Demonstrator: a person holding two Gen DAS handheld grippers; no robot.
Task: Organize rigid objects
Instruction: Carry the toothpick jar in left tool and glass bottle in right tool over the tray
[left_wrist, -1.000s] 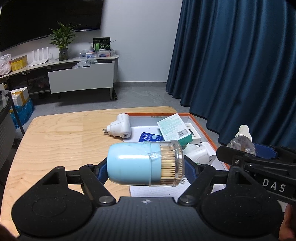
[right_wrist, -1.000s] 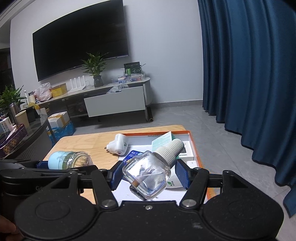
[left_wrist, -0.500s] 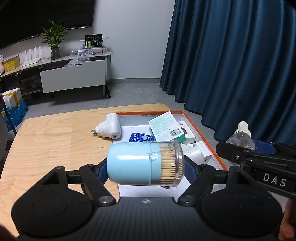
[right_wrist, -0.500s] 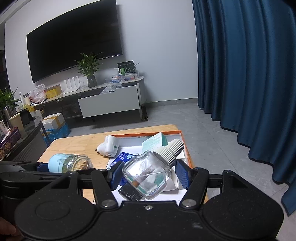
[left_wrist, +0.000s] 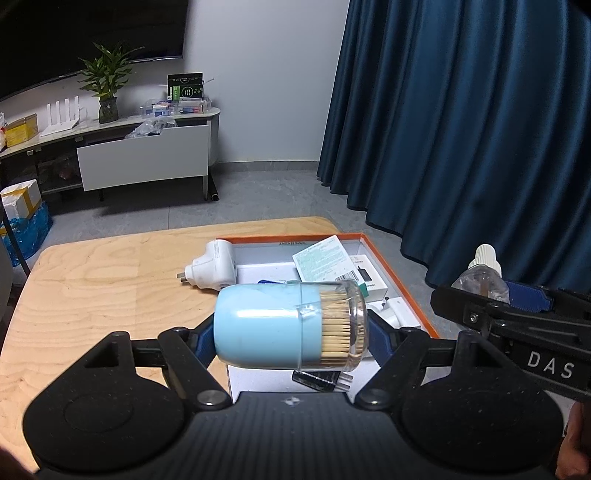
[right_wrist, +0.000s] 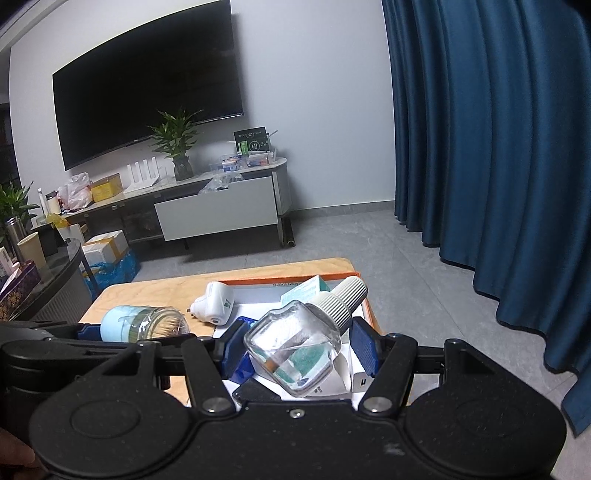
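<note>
My left gripper (left_wrist: 291, 338) is shut on a toothpick jar (left_wrist: 266, 328), pale blue with a clear end full of toothpicks. The jar lies sideways between the blue pads, above the near edge of an orange-rimmed white box (left_wrist: 402, 280). My right gripper (right_wrist: 299, 347) is shut on a clear glass bottle (right_wrist: 295, 343) with a white ribbed cap, tilted up to the right over the same box (right_wrist: 258, 282). Each view shows the other gripper: the bottle (left_wrist: 480, 280) at the right, the jar (right_wrist: 144, 326) at the left.
A white plug adapter (left_wrist: 214, 267) leans on the box's left rim. A green-and-white carton (left_wrist: 325, 258) and small boxes lie inside. The wooden table (left_wrist: 110, 288) stretches left. A blue curtain (left_wrist: 461, 129) hangs on the right, with a TV cabinet (right_wrist: 218, 214) beyond.
The table and box have slid slightly left and down in both wrist views. Both grips are unchanged.
</note>
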